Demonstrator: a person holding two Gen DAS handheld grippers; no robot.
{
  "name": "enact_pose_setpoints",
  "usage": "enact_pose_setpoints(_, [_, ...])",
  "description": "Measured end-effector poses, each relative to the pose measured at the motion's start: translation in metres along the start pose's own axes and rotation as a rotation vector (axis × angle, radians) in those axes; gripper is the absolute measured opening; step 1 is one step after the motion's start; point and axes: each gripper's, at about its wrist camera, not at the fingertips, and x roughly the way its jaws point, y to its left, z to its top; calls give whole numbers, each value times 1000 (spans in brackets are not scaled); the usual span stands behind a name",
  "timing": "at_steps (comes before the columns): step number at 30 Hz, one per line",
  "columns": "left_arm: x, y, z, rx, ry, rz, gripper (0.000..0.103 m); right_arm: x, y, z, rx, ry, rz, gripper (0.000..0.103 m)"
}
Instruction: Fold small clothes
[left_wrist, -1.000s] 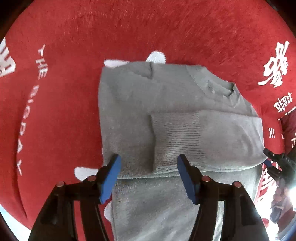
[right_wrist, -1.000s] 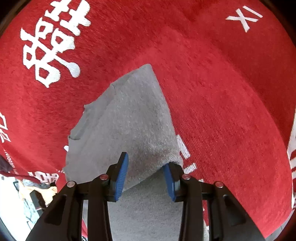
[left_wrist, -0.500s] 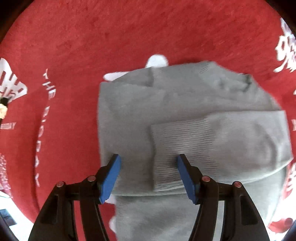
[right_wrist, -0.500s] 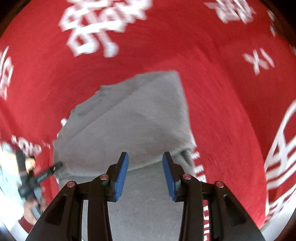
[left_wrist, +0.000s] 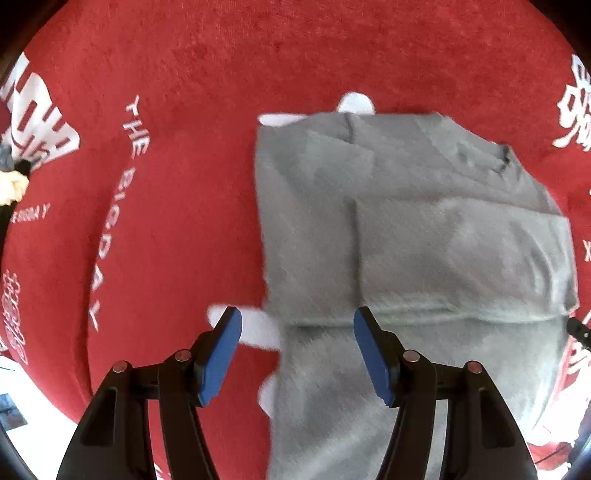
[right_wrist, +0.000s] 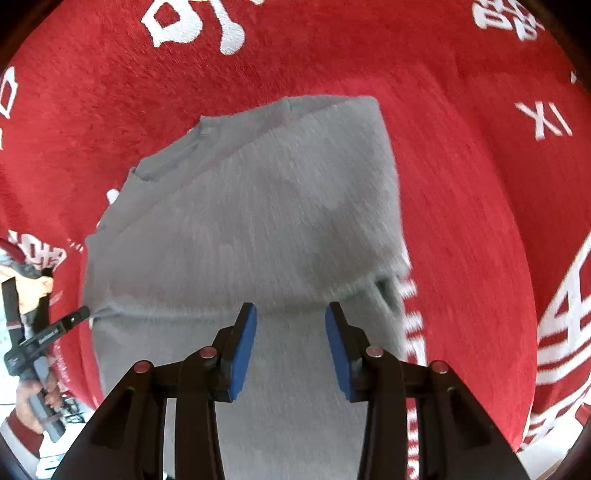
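Both blue-padded claws hang released and empty over a partly folded grey knit sweater: the left claw (left_wrist: 297, 350) spread wide above the garment's left edge, the right claw (right_wrist: 291, 345) parted more narrowly over its right half, neither touching the cloth as far as the blurred frames allow. The grey sweater (left_wrist: 402, 236) lies flat on a red plush cloth (left_wrist: 177, 155) printed with white lettering that covers the surface, well in from the surface's edges, with its neckline toward the far side and its lower body running back under the claws. A sleeve with a ribbed cuff (left_wrist: 373, 254) is folded across the chest, and a crosswise crease sits just ahead of both claws. In the right wrist view the sweater (right_wrist: 258, 229) shows the same layered front, with the person's left hand (right_wrist: 33, 398) gripping its handle at the surface's near left edge. The knit looks soft, light and limp, likely to sag and slide out of shape unless lifted at two points together, and the plush beneath may drag on it. The best hold appears to be the doubled near hem corners, one for each claw, pinching through all layers so the folded sleeve stays put as the lower half is brought over toward the neckline.
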Motion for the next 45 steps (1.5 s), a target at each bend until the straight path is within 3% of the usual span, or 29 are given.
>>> enact_pose_setpoints(8, [1,-74,-44,111,140,-116,64,-25,-19,-23,36,24,35,51])
enact_pose_setpoints(12, [-5,-110,-62,137,161,-142,64,-25,-24,-33,16,72,62,51])
enact_pose_setpoints(18, [-18,-139,-80,83,152,-154,64,-22,-28,-42,-61,145,91,55])
enact_pose_setpoints(23, [-18,-138,-98,30,152,-150,64,-20,-35,-52,-92,175,97,55])
enact_pose_setpoints(31, [-33,-126,-129,37,141,-117,64,-23,-35,-77,-85,164,99,55])
enact_pose_setpoints(36, [-40,-112,-160,47,126,-106,64,-24,-29,-116,-83,150,85,55])
enact_pose_setpoints(45, [-67,-50,-239,34,100,-112,64,-33,-11,-188,-44,146,83,55])
